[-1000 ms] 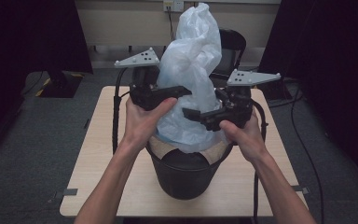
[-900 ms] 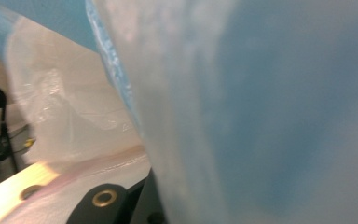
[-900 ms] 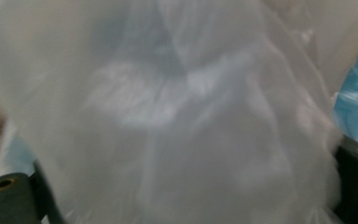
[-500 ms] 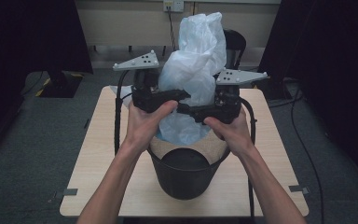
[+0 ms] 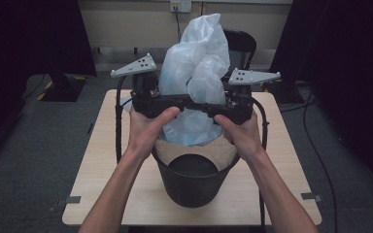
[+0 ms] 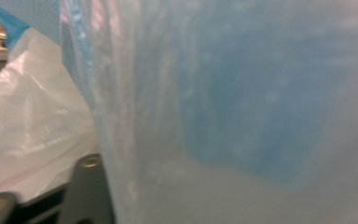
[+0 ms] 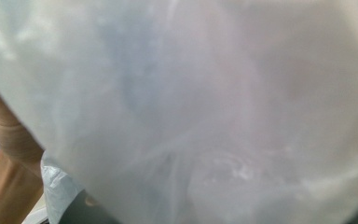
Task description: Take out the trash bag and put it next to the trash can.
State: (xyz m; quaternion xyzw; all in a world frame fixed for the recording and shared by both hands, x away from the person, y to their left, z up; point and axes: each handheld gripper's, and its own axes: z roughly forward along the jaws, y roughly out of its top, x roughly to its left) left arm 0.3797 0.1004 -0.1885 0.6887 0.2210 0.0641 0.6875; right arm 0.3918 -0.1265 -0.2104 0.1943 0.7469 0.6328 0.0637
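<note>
A translucent white-and-blue plastic bag (image 5: 194,53) billows up out of a black bucket (image 5: 192,187) at the table's middle. My left gripper (image 5: 175,103) and right gripper (image 5: 218,109) meet tip to tip at the bag's waist, just above the bucket's rim, pressing the plastic from both sides. The plastic and the hands hide the jaws, so I cannot tell whether they are open or shut. In the left gripper view the bag (image 6: 237,102) lies right against the lens. The right gripper view shows the bag (image 7: 191,102) just as close, with a forearm (image 7: 4,140) at the left edge.
A tan sheet (image 5: 194,148) lies over the bucket's far rim under the bag. The light wooden table (image 5: 102,165) has bare surface on both sides of the bucket. A black chair (image 5: 240,41) stands behind the table, and cables trail off to the right.
Both grippers have moved inward until they meet at the bag's middle, gathering the plastic into a narrower waist. The bag's upper part now stands taller.
</note>
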